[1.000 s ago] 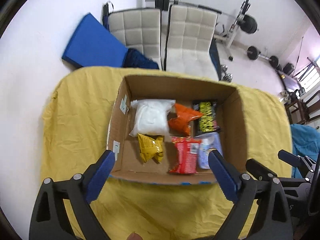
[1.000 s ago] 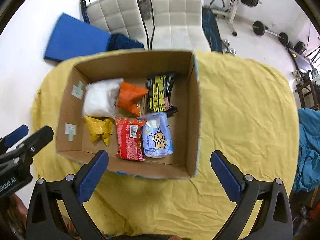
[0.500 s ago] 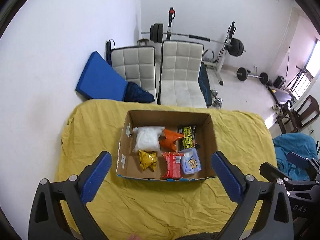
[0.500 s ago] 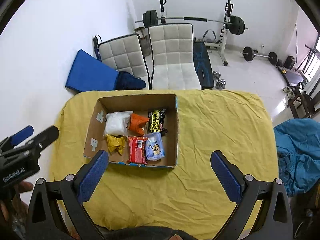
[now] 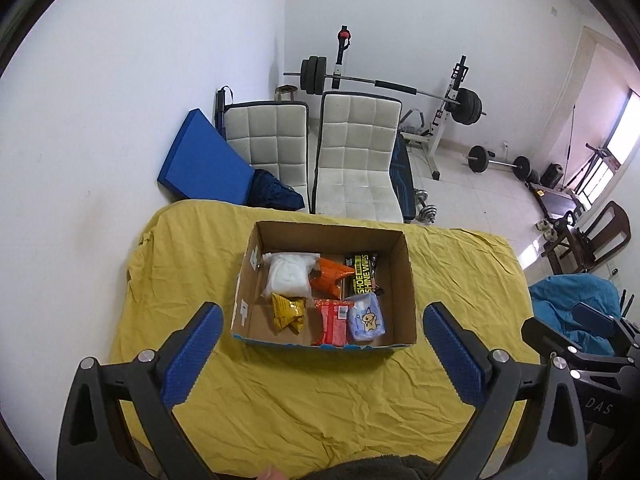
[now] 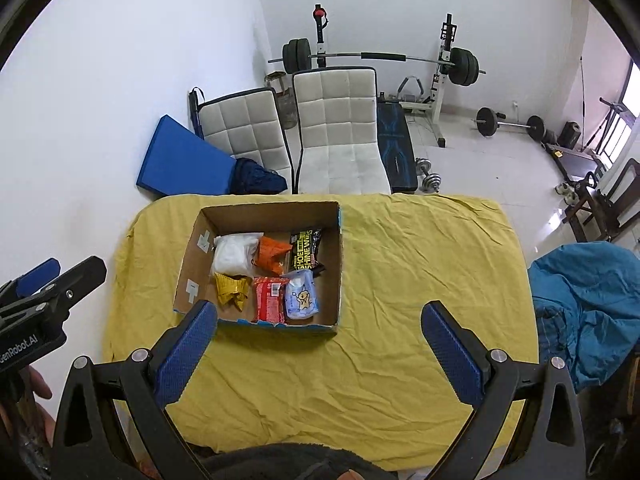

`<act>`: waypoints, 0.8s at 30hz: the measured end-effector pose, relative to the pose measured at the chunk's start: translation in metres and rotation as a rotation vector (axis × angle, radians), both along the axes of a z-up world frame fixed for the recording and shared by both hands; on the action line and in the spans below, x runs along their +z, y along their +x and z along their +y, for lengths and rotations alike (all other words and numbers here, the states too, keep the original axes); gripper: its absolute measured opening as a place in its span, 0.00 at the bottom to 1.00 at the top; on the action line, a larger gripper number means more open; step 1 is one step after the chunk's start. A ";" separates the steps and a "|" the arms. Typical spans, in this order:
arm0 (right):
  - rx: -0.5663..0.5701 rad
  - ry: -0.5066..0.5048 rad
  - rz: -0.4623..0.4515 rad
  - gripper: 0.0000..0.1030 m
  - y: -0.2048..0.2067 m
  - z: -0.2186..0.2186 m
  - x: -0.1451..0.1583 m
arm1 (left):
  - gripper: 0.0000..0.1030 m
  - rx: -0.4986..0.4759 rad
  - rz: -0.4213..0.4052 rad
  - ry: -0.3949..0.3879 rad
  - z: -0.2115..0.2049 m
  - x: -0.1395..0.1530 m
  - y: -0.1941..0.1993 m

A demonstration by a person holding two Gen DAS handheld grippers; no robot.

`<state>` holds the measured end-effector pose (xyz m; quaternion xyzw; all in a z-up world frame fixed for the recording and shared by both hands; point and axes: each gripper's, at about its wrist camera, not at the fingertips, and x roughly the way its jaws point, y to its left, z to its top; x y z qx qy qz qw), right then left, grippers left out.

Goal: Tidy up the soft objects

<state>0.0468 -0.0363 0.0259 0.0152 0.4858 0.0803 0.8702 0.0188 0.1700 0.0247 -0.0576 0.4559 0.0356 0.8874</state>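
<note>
The open brown cardboard box (image 5: 404, 280) sits on the yellow cloth-covered table (image 5: 320, 400), well ahead of and below both grippers, holding all six soft packets (none is left on the cloth). The left gripper (image 5: 320, 344) frames it squarely, so it is nearer than the right gripper (image 6: 320, 340), which sees the box off to its left. Both sets of blue-padded fingers (image 6: 188, 344) are spread wide and hold nothing.

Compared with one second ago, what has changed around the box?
Both grippers, left and right, drew up and away from the cardboard box, fingers open and empty. The six packs inside and the yellow cloth stayed as they were.
</note>
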 end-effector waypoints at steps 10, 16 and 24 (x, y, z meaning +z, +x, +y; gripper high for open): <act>-0.006 -0.008 -0.003 1.00 -0.004 -0.002 0.003 | 1.00 -0.005 0.012 -0.002 -0.004 0.001 -0.007; -0.004 -0.014 -0.005 1.00 -0.006 -0.001 0.002 | 1.00 0.005 0.030 -0.011 -0.005 -0.003 -0.010; -0.004 -0.017 -0.010 1.00 -0.007 -0.002 0.002 | 1.00 0.017 0.060 0.005 -0.005 -0.012 -0.010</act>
